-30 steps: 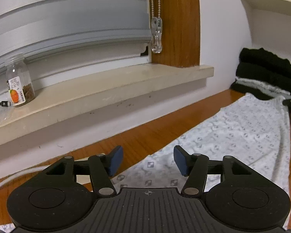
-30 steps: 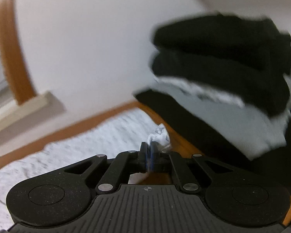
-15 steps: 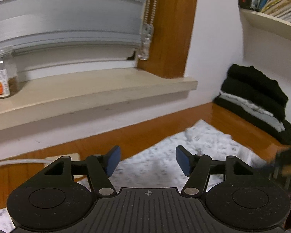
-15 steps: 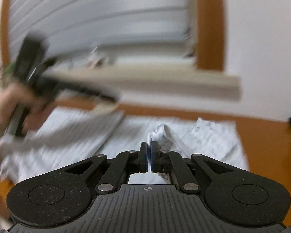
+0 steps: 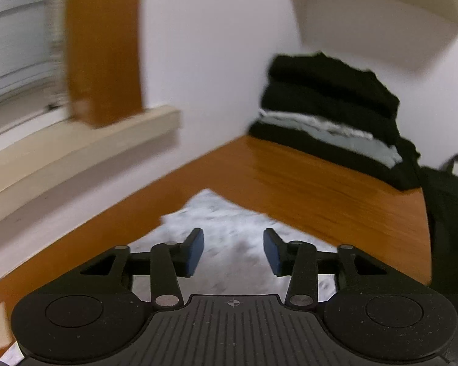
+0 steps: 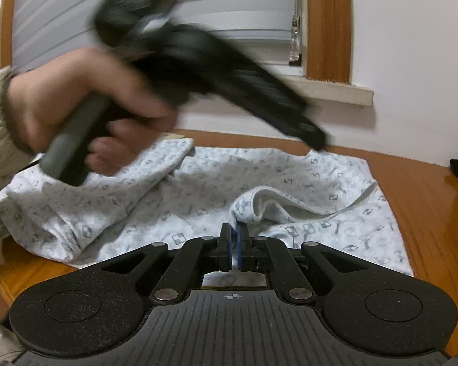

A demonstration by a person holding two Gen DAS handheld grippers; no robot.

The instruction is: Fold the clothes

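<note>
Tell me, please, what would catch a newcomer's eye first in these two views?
Probably the white patterned cotton garment spread over the orange wooden table, with one edge pinched in the shut right gripper. Above its left side, a blurred hand swings the black left gripper, open and empty. In the far corner to the right sits a folded stack of black and grey clothes.

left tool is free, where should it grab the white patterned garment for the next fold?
Probably the far corner of the white patterned garment, near the open left tool. That edge lies flat and single-layered on the wooden table, so come in low from the window side, one finger sliding under the hem. The right tool already pinches the folded-over edge, so avoid that bunched area.
</note>
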